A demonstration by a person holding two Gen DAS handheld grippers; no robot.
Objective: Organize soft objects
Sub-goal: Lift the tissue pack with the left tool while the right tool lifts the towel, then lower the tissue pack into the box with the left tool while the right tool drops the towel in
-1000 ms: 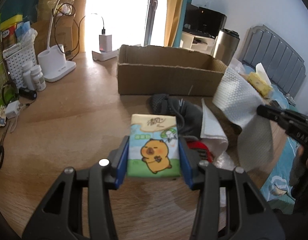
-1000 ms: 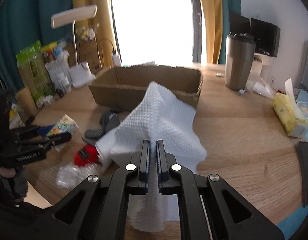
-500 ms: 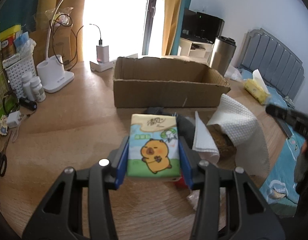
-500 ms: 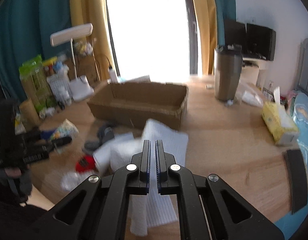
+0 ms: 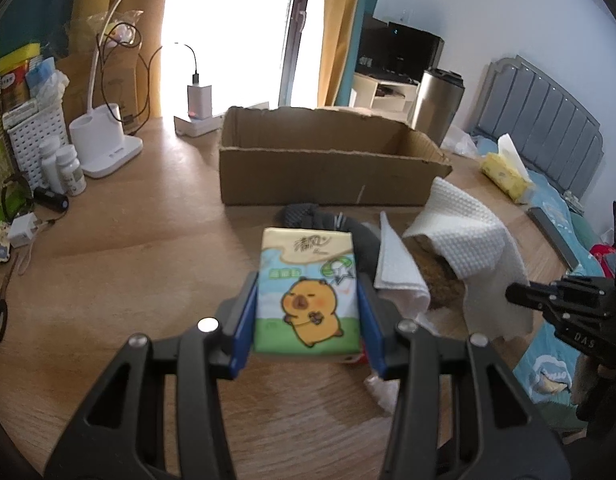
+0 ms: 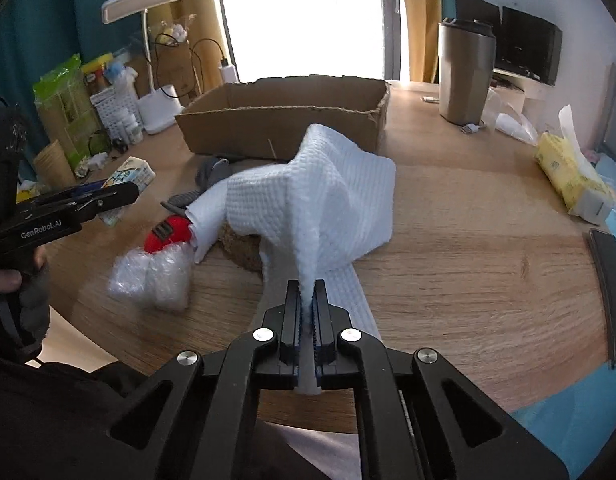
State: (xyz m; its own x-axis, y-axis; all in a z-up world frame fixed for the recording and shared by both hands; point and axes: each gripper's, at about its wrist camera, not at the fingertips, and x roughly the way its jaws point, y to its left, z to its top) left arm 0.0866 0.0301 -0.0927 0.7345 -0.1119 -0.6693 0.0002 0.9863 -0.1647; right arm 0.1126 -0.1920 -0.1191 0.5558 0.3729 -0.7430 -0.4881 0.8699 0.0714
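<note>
Two hand-held grippers are angled downward over the wooden surface (image 6: 488, 264), one on each side of a small heap of soft things. The left hand-held gripper (image 5: 308, 316) is clamped on a tissue pack (image 5: 305, 292) printed with a cartoon capybara, its blue pads pressing both long sides and the pack lifted clear of the wood. In the right wrist view a gloved hand (image 6: 17, 292) grips that tool's black handle from the lower left.

The right hand-held gripper (image 6: 306, 308) is pinched tight on a fold of white waffle-weave cloth (image 6: 328, 188). The fabric rises from the jaws into a tented peak, one strip trailing back under the tool and off the near edge.

Beneath the cloth sits a coarse brown pad (image 6: 243, 248), partly covered. Just left of it lie a red item with a black clip (image 6: 165, 234) and a crumpled piece of bubble wrap (image 6: 151, 280). A little further back, dark grey gloves (image 6: 211, 172) lie against the foot of an open cardboard box (image 6: 283, 120), its inside hidden from view here.

Beyond the box stand a white desk lamp (image 6: 157, 60) at left and a steel tumbler (image 6: 466, 68) at right. A yellow tissue pack (image 6: 568, 172) lies near the right edge.
</note>
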